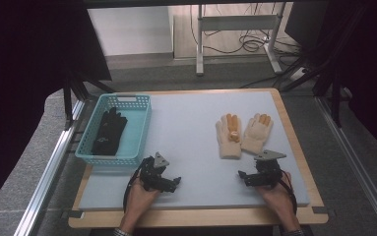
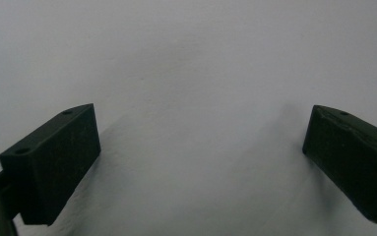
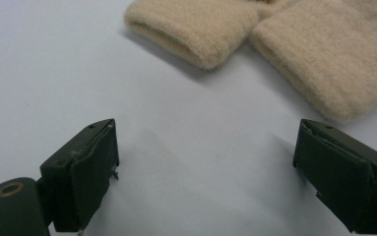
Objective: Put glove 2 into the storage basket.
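Both black, angular hand-held left tongs (image 1: 177,182) and right tongs (image 1: 241,175) carry a grey three-cornered top plate, blocky matt black jaws with small screw holes, and a thin black trailing cable.

Pair of cream knit gloves (image 1: 242,135), orange-tipped fingers. Lying flat side by side, touching, on the pale surface (image 1: 191,147), right of centre. Fingers point away from the person, ribbed cuffs (image 3: 196,29) toward the near edge.

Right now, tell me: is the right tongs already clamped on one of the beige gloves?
No: the right tongs stand wide open over bare table, with the cuffs of the beige gloves lying untouched just ahead.
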Available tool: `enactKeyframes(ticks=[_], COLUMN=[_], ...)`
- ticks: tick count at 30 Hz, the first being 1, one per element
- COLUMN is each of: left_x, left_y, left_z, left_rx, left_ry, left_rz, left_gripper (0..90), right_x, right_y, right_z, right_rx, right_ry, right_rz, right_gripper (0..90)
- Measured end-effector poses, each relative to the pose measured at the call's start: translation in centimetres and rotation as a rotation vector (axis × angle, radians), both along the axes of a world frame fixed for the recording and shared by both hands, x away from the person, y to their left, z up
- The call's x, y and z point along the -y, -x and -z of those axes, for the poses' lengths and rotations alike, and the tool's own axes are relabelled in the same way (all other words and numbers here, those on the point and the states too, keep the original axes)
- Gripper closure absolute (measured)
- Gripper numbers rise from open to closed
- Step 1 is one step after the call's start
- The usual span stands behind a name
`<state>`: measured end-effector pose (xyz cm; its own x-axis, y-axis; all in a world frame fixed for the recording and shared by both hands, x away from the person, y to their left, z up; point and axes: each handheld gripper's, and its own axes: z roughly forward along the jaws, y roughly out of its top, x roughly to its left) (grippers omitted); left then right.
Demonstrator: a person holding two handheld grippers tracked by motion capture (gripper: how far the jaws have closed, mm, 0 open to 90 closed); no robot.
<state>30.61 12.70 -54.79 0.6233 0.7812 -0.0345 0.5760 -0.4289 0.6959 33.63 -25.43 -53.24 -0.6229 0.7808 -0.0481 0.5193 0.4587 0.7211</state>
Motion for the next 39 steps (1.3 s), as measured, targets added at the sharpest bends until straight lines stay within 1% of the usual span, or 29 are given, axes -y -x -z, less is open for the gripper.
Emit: enactKeyframes(ticks=[2, 7, 12, 13, 14, 17, 18, 19, 20, 24, 25, 27, 29, 32, 33, 36, 39], left_x=[0.0, 0.0, 0.0, 0.0, 0.0, 0.0, 0.0, -0.1, -0.1, -0.1, -0.1, -0.1, -0.1, -0.1, -0.1, -0.1, -0.1], left_y=[-0.2, -0.1, -0.1, -0.1, -0.1, -0.1, -0.1, -0.1, -0.1, -0.1, -0.1, -0.1, -0.1, -0.1, -0.1, -0.1, -0.1], left_z=[0.0, 0.1, 0.1, 0.1, 0.1, 0.1, 0.1, 0.1, 0.1, 0.1, 0.1, 0.1, 0.1, 0.1, 0.1, 0.1, 0.1], left_rx=[-0.016, -0.01, -0.009, -0.009, -0.008, -0.008, -0.008, -0.008, -0.008, -0.008, -0.009, -0.009, -0.009, -0.008, -0.008, -0.008, -0.008], left_ry=[0.005, 0.006, 0.008, 0.008, 0.009, 0.008, 0.008, 0.008, 0.007, 0.005, 0.005, 0.005, 0.005, 0.004, 0.004, 0.004, 0.005], left_rz=[-0.003, -0.002, -0.005, -0.005, -0.006, -0.006, -0.006, -0.005, -0.005, -0.003, -0.003, -0.003, -0.003, -0.003, -0.003, -0.003, -0.004], left_gripper=[0.8, 0.6, 0.7, 0.7, 0.7, 0.7, 0.8, 0.8, 0.8, 0.8, 0.8, 0.8, 0.8, 0.8, 0.8, 0.8, 0.8], right_x=[0.0, 0.0, 0.1, 0.1, 0.2, 0.3, 0.3, 0.6, 0.7, 1.6, 1.9, 2.4, 2.8, 3.4, 3.6, 3.7, 3.8], right_y=[0.0, 0.0, 0.2, 0.2, 0.3, 0.4, 0.4, 0.5, 0.5, 0.4, 0.2, -0.4, -1.4, -3.1, -3.7, -5.6, -7.5], right_z=[0.0, 0.0, -0.1, -0.1, -0.2, -0.3, -0.3, -0.5, -0.6, -1.5, -1.8, -2.4, -2.9, -3.6, -3.8, -4.3, -4.5], right_rx=[0.0, 0.0, 0.013, 0.013, 0.013, 0.01, 0.01, -0.003, -0.005, 0.015, 0.023, 0.023, 0.023, 0.028, 0.032, 0.046, 0.069], right_ry=[0.0, -0.002, -0.017, -0.017, -0.022, -0.034, -0.034, -0.048, -0.052, -0.062, -0.061, -0.062, -0.06, -0.064, -0.063, -0.045, -0.022], right_rz=[0.0, -0.001, -0.007, -0.007, -0.007, -0.005, -0.005, -0.012, -0.01, 0.003, 0.007, 0.014, 0.026, 0.049, 0.057, 0.083, 0.105], right_gripper=[9.7, 10.6, 21.5, 21.5, 25.4, 30.9, 30.9, 37.0, 39.4, 53.0, 56.5, 62.5, 65.4, 66.0, 64.5, 53.7, 43.6])
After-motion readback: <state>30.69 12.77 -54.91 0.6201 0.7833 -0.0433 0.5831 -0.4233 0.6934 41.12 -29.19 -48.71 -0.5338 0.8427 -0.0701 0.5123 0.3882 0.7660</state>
